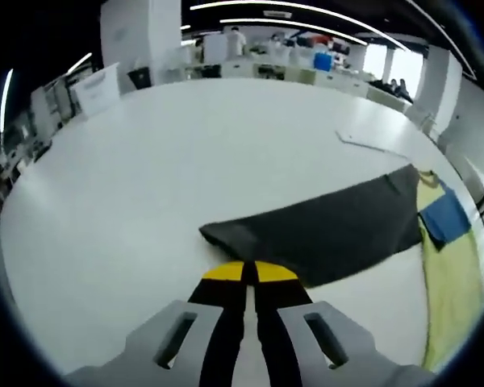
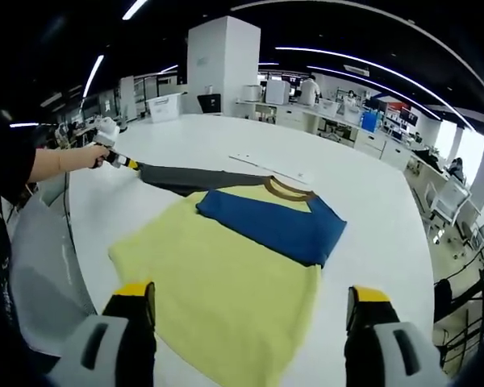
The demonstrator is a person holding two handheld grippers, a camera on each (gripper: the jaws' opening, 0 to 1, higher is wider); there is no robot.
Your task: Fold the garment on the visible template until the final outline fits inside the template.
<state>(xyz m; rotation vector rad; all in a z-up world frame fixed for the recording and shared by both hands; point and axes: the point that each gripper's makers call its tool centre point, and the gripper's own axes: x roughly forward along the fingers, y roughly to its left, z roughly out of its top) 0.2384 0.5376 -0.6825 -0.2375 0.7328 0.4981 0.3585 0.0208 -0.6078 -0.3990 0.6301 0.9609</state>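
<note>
A yellow T-shirt (image 2: 226,282) lies flat on the white table (image 2: 371,210), with a brown collar (image 2: 289,189). A blue sleeve (image 2: 274,222) is folded across its chest. Its other sleeve, dark grey (image 2: 185,177), stretches out towards the person's hand. My left gripper (image 1: 250,272) is shut on the lower edge of that grey sleeve (image 1: 323,230) near its cuff; it is also seen from afar as the left gripper (image 2: 127,163). My right gripper (image 2: 252,297) hovers over the shirt's hem with its jaws wide open and nothing between them.
A thin white sheet edge (image 2: 274,167) lies on the table just beyond the collar. The table's edge (image 2: 77,242) drops to grey floor beside the person's sleeve (image 2: 8,169). Office chairs (image 2: 456,214) stand off the far side; desks and shelves line the background.
</note>
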